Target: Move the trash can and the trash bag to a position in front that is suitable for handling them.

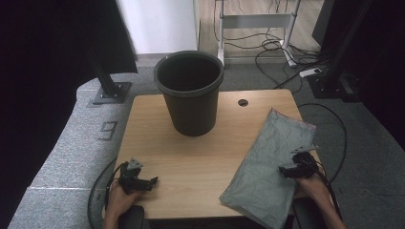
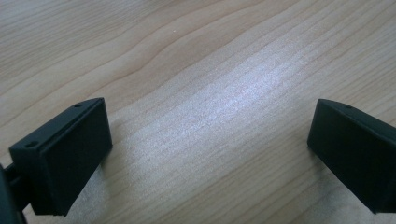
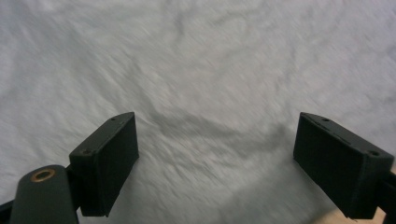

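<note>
Both grippers had their fingers spread wide, the left gripper (image 1: 152,181) over the bare desk (image 1: 200,157), the right gripper (image 1: 285,169) above a grey bag (image 1: 270,162).

Both hands in from bottom edge. L gripper (image 1: 152,181) low at near-left, jaws wide apart. R gripper (image 1: 284,169) near-right, jaws spread wide too, angled down.

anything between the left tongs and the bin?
No. In the high view, only bare wooden table lies between the left tongs and the black bin. The grey bag lies off to the right, under the right tongs.
</note>
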The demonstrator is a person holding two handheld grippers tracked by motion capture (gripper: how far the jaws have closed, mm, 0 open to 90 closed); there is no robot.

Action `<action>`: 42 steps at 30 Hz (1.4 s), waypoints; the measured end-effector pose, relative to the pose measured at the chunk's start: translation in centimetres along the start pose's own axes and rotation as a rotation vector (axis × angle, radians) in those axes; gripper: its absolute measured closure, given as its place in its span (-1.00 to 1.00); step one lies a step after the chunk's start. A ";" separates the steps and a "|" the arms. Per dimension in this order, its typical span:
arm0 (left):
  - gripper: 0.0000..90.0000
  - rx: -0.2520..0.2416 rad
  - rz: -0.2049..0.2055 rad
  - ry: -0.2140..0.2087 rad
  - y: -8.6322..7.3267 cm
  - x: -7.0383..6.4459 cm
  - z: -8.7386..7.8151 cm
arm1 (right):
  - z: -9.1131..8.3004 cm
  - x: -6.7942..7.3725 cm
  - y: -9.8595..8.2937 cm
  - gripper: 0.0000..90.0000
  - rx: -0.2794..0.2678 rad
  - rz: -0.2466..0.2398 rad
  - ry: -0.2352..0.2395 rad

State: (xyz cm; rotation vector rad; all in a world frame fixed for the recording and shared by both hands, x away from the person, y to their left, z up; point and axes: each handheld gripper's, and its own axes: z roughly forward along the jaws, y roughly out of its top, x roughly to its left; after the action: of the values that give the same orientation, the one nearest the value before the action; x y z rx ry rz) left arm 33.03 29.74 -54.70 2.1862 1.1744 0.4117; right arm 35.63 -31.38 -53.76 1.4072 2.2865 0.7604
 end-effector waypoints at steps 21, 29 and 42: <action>-1.00 0.001 0.029 0.024 10.3 5.3 3.4 | 1.7 2.8 7.0 -1.00 -0.101 -0.045 0.147; -1.00 -0.073 0.023 0.049 16.4 7.2 4.2 | 2.6 2.4 9.2 -1.00 -0.133 -0.027 0.154; -1.00 -0.184 -0.043 0.155 23.1 9.9 4.6 | 4.8 2.7 14.2 -1.00 -0.165 0.002 0.172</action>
State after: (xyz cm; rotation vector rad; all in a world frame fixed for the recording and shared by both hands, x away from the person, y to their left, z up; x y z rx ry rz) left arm 55.68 26.64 -43.38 1.9966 1.2123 0.6544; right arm 47.12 -22.51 -49.04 1.3154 2.2868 1.0821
